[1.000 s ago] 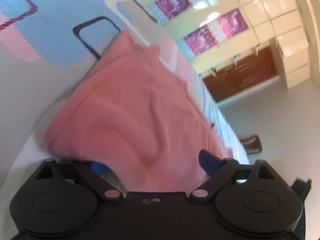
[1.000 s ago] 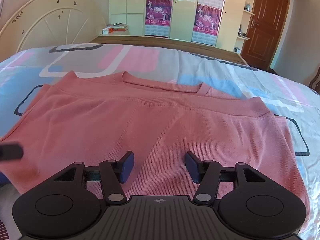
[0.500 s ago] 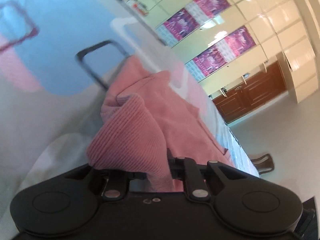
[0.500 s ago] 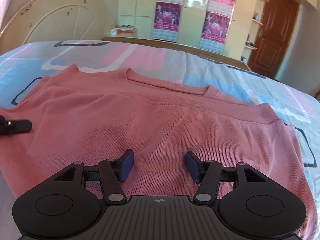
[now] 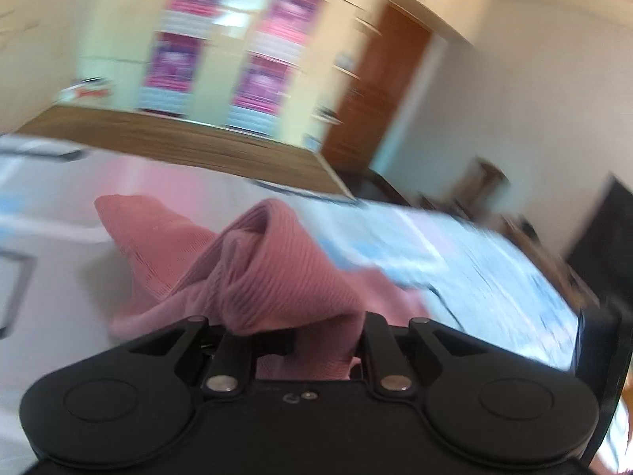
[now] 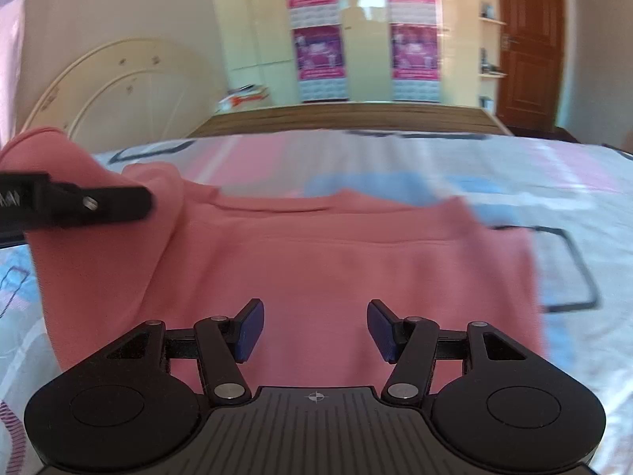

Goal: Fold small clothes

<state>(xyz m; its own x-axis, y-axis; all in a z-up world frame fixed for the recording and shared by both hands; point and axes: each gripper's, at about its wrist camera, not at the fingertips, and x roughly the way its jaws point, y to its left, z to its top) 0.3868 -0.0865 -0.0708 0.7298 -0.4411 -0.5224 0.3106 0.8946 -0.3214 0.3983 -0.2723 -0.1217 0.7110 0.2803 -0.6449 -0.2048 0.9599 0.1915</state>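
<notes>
Bed (image 6: 534,166) with pink-blue patterned sheet; pink sweater (image 6: 336,269) spread flat, left edge lifted

Your wrist cams both look forward-down, close over bed (image 6: 554,182); both share pink top (image 6: 336,261) (image 5: 277,269), wardrobe (image 6: 364,39).

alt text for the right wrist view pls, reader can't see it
A pink sweater lies on a patterned bedsheet, its left edge lifted by the left hand-held gripper entering from the left. The right hand-held gripper hovers open above the sweater's near edge, nothing between its blue pads.
</notes>
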